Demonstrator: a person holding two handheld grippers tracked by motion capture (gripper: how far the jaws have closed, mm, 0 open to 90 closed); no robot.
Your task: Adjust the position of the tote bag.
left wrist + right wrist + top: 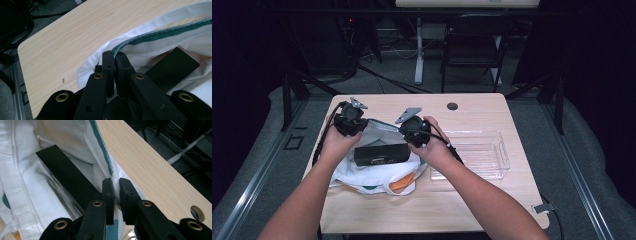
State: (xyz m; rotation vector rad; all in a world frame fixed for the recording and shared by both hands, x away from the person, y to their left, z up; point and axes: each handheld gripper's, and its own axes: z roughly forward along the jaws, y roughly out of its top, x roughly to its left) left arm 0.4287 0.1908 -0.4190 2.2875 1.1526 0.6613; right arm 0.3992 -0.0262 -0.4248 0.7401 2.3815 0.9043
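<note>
From the high view, a white cloth bag (pixel 377 170) lies on the table (pixel 472 210) with a black box (pixel 382 154) at its mouth; the left gripper (pixel 349 122) and right gripper (pixel 414 131) flank it. In the left gripper view, the jaws are pinched tight on the bag's green-trimmed rim (pixel 160 35). In the right gripper view, the jaws clamp the same rim, the box beside them

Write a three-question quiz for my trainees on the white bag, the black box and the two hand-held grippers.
1. True or false: the black box stands in the clear tray.
2. What does each hand-held gripper, left and right, pinch?
3. The tray lies on which side of the white bag in the high view: A left, B right?

Key: 1 false, it lies at the bag's opening. 2 the bag's green-trimmed rim. 3 B.
</note>
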